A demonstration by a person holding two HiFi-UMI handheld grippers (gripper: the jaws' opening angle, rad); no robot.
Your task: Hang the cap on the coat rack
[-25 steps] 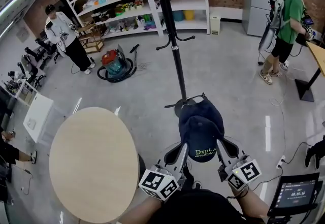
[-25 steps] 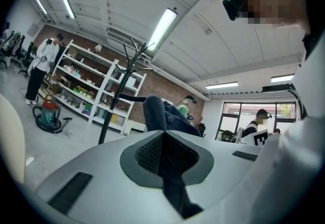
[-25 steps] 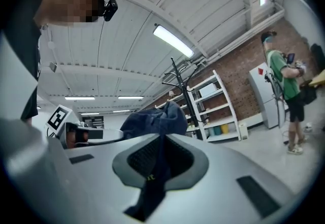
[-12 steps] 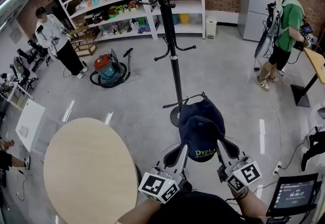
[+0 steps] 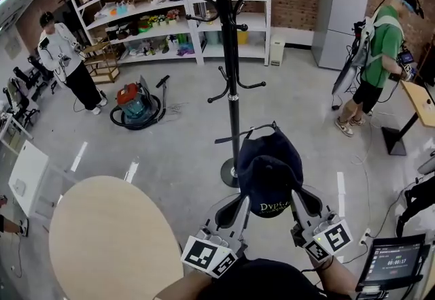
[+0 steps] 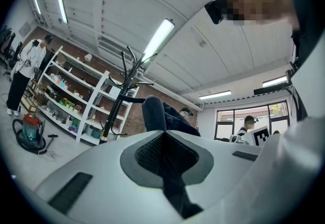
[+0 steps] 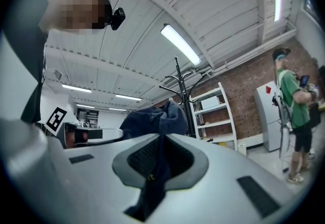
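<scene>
A dark navy cap [image 5: 270, 168] with yellow-green lettering hangs between my two grippers at the bottom middle of the head view. My left gripper [image 5: 242, 205] is shut on the cap's left edge, and its own view shows navy cloth [image 6: 163, 116] pinched between the jaws. My right gripper [image 5: 297, 201] is shut on the cap's right edge, with cloth [image 7: 152, 121] caught in its jaws. The black coat rack [image 5: 229, 60] stands just beyond the cap, its curved hooks spreading near the top. The rack's pole [image 6: 118, 103] also shows in the left gripper view, and the rack [image 7: 184, 101] rises behind the cap in the right gripper view.
A round beige table [image 5: 112, 241] sits at lower left. White shelving [image 5: 163, 16] lines the brick back wall, with a red vacuum cleaner [image 5: 132, 105] on the floor before it. One person [image 5: 64, 60] stands at left, another in green [image 5: 380, 67] at right. A screen [image 5: 389, 264] is at lower right.
Both grippers have carried the cap forward and up toward the coat rack; the rack's base now lies just behind the cap. The grip on the cap is unchanged.
</scene>
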